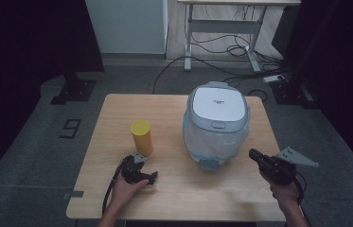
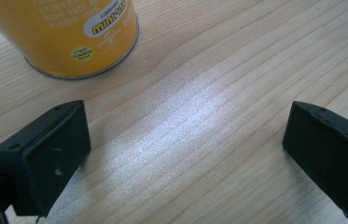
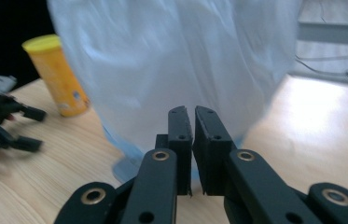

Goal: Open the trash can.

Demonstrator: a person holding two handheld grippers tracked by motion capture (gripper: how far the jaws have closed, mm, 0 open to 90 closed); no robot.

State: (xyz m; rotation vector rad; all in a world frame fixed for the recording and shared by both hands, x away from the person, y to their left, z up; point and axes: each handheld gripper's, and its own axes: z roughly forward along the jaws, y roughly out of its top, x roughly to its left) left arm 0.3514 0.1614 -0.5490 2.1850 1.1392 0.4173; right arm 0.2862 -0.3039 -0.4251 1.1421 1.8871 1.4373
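1. In my left gripper view, upper left of the frame, the yellow can (image 2: 69, 35) carries a white oval label with the word "minions" in yellow letters.
2. Above that oval I see rows of pale small print on the can, too small and cut off to read.
3. Below the oval sits a small yellow round sticker with dark lettering I cannot make out.
4. In the high view, the white lid of the bin (image 1: 217, 106) bears a tiny dark mark near its top, unreadable.
5. At the left of the high view, a dark mark on the floor (image 1: 71, 127) looks like the number 9.

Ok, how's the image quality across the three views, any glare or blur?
High view: dim, dark edges, table readable. Left gripper view: sharp, pale sheen on wood beside the yellow can. Right gripper view: bin's plastic bag soft and blurred, bright glare on the tabletop right.
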